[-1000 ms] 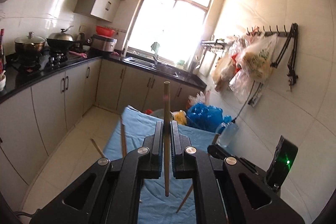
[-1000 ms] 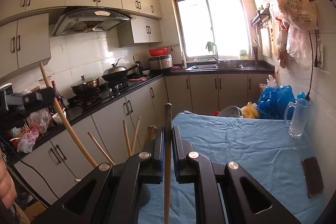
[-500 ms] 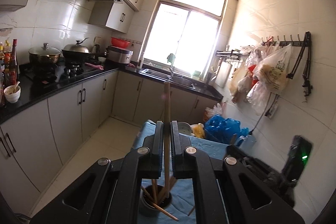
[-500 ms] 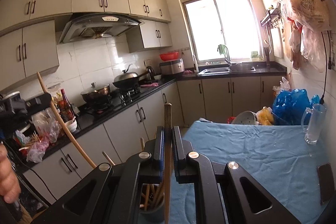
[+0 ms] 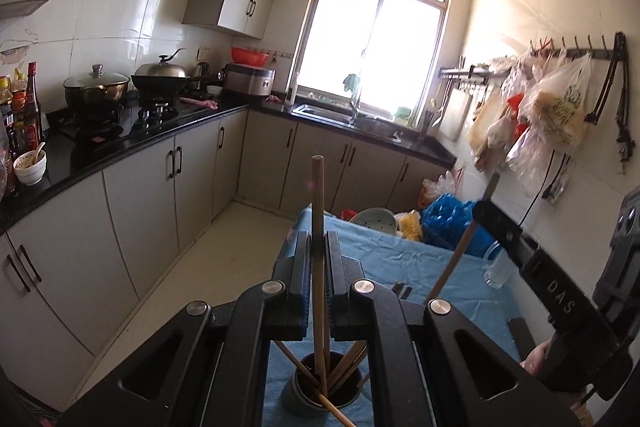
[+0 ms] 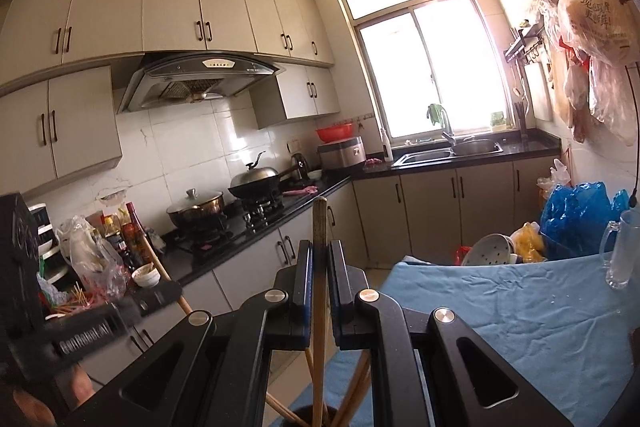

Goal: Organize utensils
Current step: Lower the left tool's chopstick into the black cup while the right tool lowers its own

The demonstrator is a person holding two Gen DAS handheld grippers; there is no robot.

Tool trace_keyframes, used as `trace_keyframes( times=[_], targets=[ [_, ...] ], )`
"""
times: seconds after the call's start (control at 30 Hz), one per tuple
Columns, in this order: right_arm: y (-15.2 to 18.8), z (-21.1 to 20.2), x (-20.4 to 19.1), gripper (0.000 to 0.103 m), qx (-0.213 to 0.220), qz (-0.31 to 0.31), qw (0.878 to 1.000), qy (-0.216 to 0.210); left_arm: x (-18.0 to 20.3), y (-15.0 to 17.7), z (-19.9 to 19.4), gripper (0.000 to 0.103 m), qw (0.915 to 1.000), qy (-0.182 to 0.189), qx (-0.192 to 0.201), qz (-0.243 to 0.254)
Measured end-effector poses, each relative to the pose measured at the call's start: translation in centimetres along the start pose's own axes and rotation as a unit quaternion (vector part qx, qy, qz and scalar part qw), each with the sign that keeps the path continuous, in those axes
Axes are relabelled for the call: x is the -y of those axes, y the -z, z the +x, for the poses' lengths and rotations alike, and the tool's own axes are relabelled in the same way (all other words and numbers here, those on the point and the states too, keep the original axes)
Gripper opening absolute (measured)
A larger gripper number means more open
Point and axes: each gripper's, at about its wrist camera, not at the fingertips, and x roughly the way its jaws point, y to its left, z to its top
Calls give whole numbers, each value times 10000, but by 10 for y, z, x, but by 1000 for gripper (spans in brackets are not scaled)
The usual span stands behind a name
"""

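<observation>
The left tongs [image 5: 319, 269] are matte black, flat-faced, and pinch a straight, round wooden chopstick [image 5: 318, 211] held upright; its lower end reaches into the mouth of a dark cylindrical holder [image 5: 308, 393]. The right tongs [image 6: 320, 273], of the same black moulded build with round metal pivot bolts, pinch a second wooden chopstick [image 6: 320, 227], darker and worn toward the top, also upright above the same holder [image 6: 308, 415]. The holder stands at the near edge of the surface [image 6: 500, 319], which is covered in creased blue cloth, and carries several more slender wooden chopsticks [image 5: 348, 359] leaning outward at mixed angles. A clear glass mug [image 6: 622, 251] stands near the right edge. A perforated white colander [image 5: 374, 221] and a crinkled blue plastic bag [image 5: 452, 215] lie beyond the far edge.
</observation>
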Motion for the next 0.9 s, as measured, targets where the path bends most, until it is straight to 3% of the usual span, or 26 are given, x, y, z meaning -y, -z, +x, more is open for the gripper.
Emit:
trace_keyframes(
  times=[0.37,0.9],
  targets=[
    [13,13,3,8,-98,13,9999,101,12,23,31,6,9994,-146,-197,253],
    [26,20,12,8,-242,58,9996,167,10,39,52,6,9986,-153,-486,141]
  ],
)
